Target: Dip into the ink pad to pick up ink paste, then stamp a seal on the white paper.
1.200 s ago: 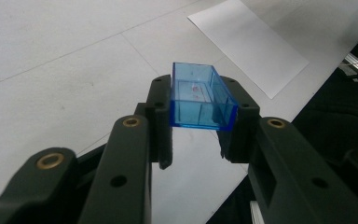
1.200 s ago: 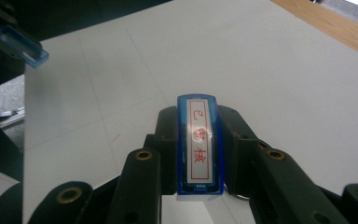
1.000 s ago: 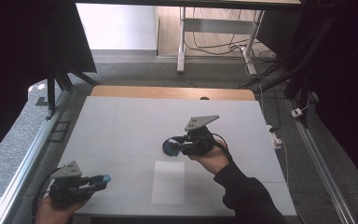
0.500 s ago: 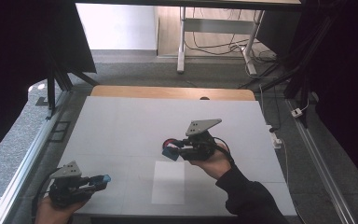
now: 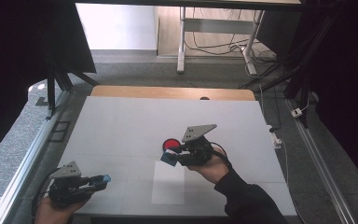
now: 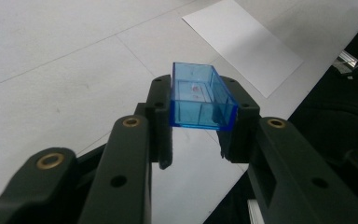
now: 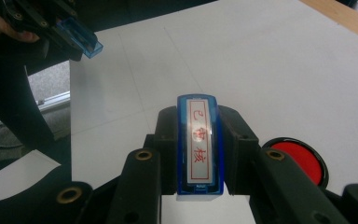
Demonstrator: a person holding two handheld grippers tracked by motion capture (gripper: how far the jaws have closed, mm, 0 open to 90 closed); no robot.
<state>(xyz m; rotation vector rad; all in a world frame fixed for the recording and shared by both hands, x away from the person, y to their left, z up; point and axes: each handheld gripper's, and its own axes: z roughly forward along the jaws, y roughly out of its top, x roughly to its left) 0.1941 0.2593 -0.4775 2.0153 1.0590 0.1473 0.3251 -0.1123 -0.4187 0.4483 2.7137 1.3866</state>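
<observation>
Over the middle of the white table, I'm holding the right gripper with its jaws pinching a blue rectangular stamp, and the right gripper view is showing me why it sits this way: the stamp is lying flat between the pads with its labelled side, red characters in a red frame, facing up at the camera. Just beyond it, the round red ink pad is sitting open on the table, close beside the stamp, so I'm judging that this is the inking stage and that the printing face should go onto the pad. Nearer me, the white sheet of paper is lying flat, placed squarely between my two hands, presumably to take the imprint. Down at the near left corner, I'm parking the left gripper with its jaws pinching the clear blue stamp cap, hollow side towards the camera; I'm keeping it well apart from the working hand so it is out of the way while the stamp is bare. The left gripper view is showing the cap clamped squarely by its two long walls, above the table with the paper farther off. Both grips are looking firm, with nothing slipping that I can make out.
</observation>
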